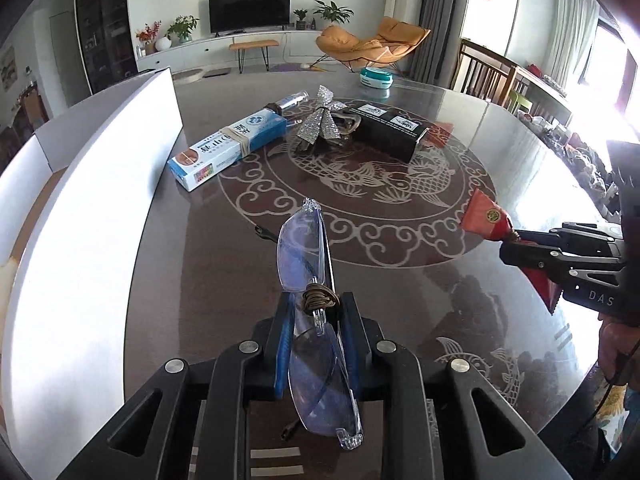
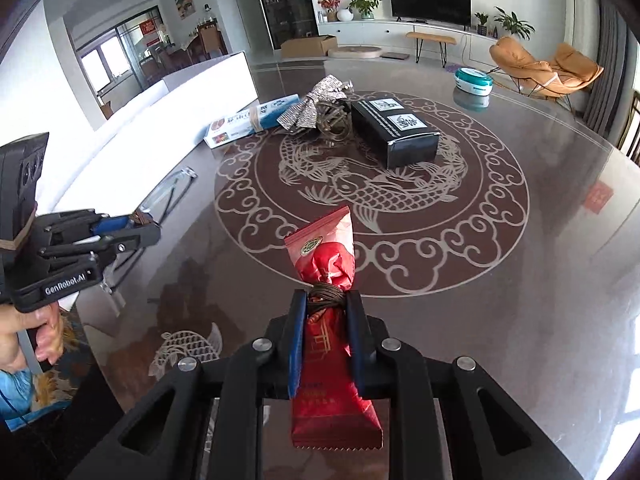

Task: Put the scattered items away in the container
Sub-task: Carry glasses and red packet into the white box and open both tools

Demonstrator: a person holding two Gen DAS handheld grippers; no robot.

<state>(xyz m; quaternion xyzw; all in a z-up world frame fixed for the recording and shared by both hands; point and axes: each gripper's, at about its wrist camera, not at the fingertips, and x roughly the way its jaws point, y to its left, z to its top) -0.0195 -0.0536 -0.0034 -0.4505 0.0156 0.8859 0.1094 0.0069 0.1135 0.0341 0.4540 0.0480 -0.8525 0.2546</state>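
Progress check: both hands are loaded right now. The left gripper [image 1: 316, 316] has its jaws clenched on a pair of clear glasses [image 1: 304, 248], one lens sticking out past the jaws and the other back toward the camera. The right gripper [image 2: 326, 312] has its jaws clamped on a red snack packet [image 2: 326, 256], pinched about mid-length, so half pokes forward. Both look lifted off the worktop [image 1: 400, 280], though that's my read rather than a sure thing.

The white container [image 1: 80, 208] sits off to the left of the left jaws, close by, and I can't see inside it, so no idea what's already in there.

Still lying out ahead of both jaws, well apart from them: a blue and white box [image 1: 228, 144], a sparkly silver bow [image 1: 320, 122] sitting on some dark thing, and a black box [image 1: 392, 128]. A teal and white object [image 1: 376, 78] sits further back.

So I'd say early to middle: two items in hand, at least three left.
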